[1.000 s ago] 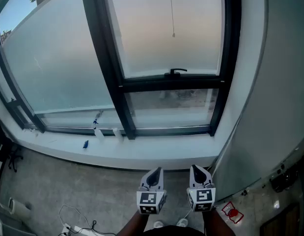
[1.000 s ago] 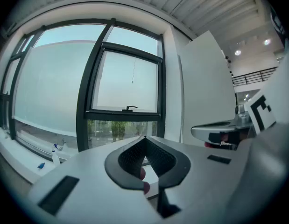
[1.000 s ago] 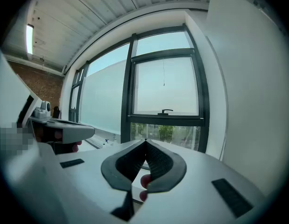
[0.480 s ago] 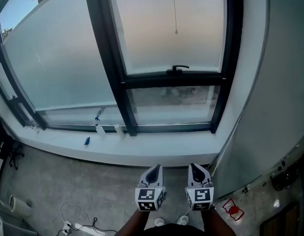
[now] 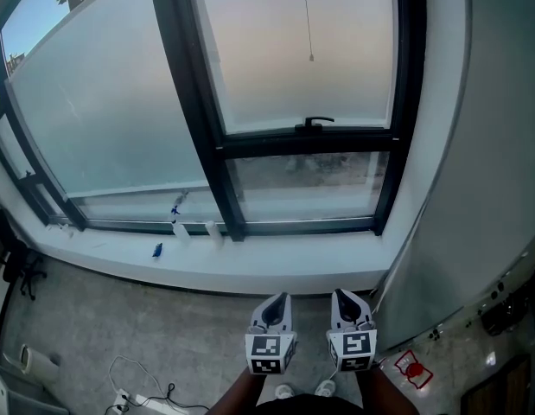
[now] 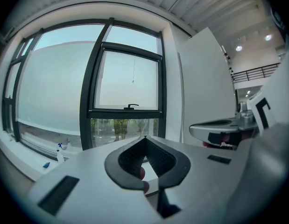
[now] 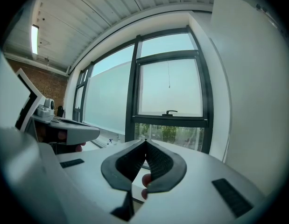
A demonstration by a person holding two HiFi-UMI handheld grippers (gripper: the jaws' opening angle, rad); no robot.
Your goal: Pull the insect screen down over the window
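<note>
The right-hand window (image 5: 302,59) has a black frame, a hazy upper pane and a clear lower pane. A black crossbar with a small handle (image 5: 315,123) divides them. A thin pull cord with a bead at its end (image 5: 311,57) hangs in front of the upper pane. The cord (image 6: 133,81) and handle (image 6: 131,106) also show in the left gripper view, and the cord (image 7: 169,86) in the right gripper view. My left gripper (image 5: 278,298) and right gripper (image 5: 343,294) are side by side low over the floor, well short of the window. Both are shut with nothing between the jaws.
A white sill (image 5: 250,271) runs under the windows, with small spray bottles (image 5: 176,225) and a blue item (image 5: 156,250) on it. A white wall panel (image 5: 483,188) stands close on the right. Cables (image 5: 137,393) lie on the floor at lower left.
</note>
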